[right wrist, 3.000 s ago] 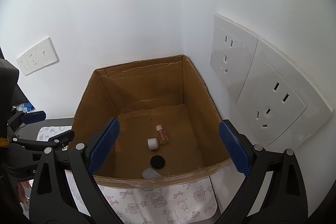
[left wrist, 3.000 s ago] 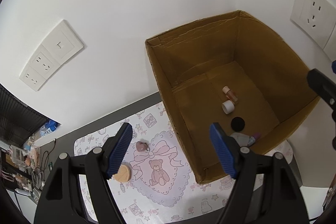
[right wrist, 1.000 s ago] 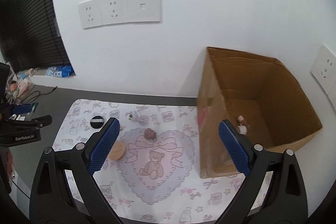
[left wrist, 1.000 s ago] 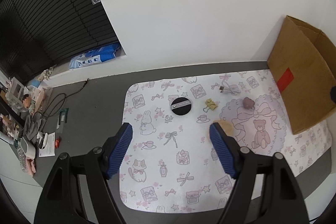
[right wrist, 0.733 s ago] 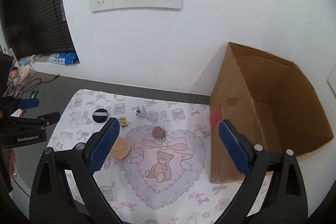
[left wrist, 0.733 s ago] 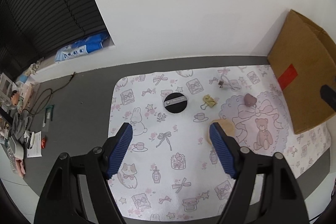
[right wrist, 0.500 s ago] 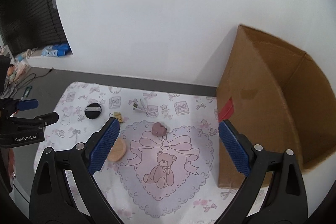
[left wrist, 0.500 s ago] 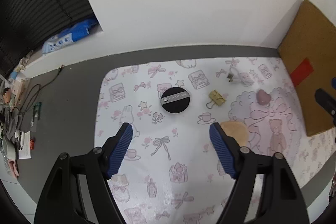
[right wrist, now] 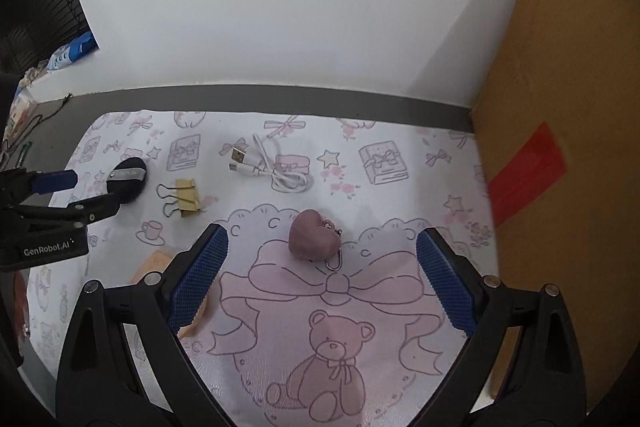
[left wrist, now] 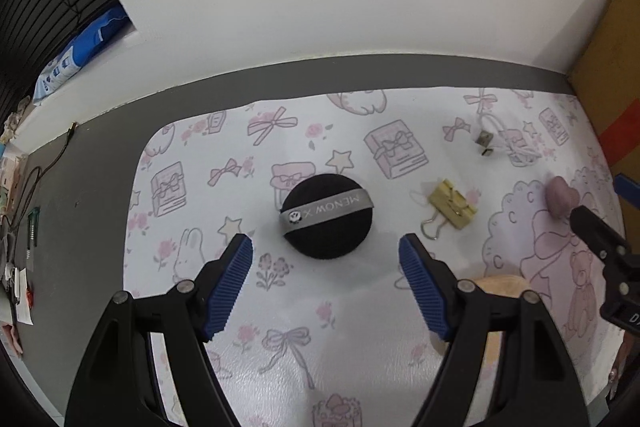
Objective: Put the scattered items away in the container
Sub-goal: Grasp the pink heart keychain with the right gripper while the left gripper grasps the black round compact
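Left wrist view: my left gripper (left wrist: 325, 255) stands open and empty above the black powder puff (left wrist: 327, 216) on the patterned mat (left wrist: 360, 327).

Right wrist view: my right gripper (right wrist: 322, 269) gapes empty over the pink heart charm (right wrist: 313, 240); the cardboard box (right wrist: 560, 131) stands at right.

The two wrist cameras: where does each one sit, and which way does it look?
Left wrist: on the left gripper, looking steeply down at the black powder puff; open blue fingers show.
Right wrist: on the right gripper, looking down at the pink heart charm; open fingers show.
Shared: puff, charm, yellow binder clip, white cable, cardboard box, each other's gripper.
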